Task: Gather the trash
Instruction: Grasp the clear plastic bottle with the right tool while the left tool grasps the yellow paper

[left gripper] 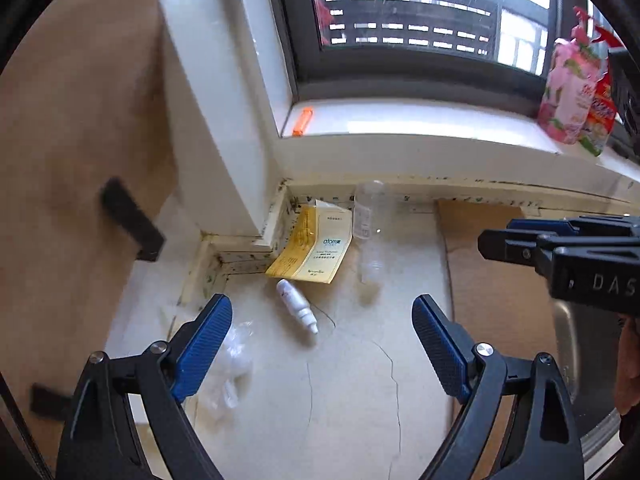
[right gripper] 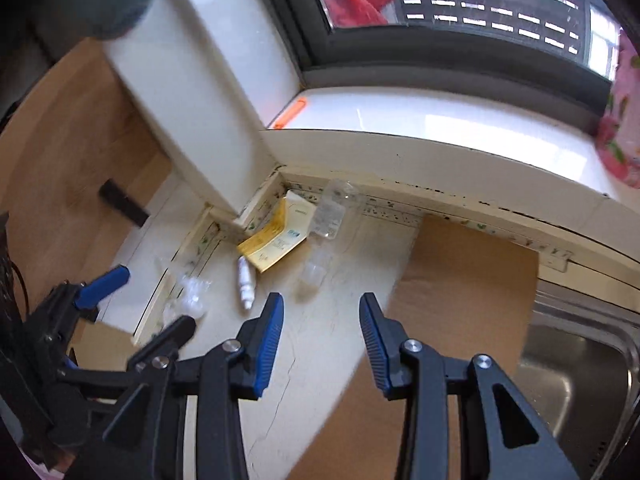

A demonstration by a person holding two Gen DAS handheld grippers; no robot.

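So the trash sits in the tabletop (left gripper: 352, 380) corner under the sill, all of it ahead of both grippers. The left gripper (left gripper: 322, 322) has its jaws spread wide with nothing in them; the right gripper (right gripper: 322, 316) has jaws partly apart, also empty.

The vial (left gripper: 298, 306) lies flat just beyond the left jaws, roughly centred between them. It's light, hard and round (so it'll roll or squirt out); I'd pinch it across the fat middle, not the nozzle.

The carton (left gripper: 310, 246) lies a bit further ahead, propped on the wall. It's thin card that crushes easily, so grab an edge.

The bottle (left gripper: 370, 226) lies beside it towards the right jaw: clear, empty, slick, best taken at the waist.

The wrap (left gripper: 236, 360) is by the left jaw: soft crinkly film, any bunch works.
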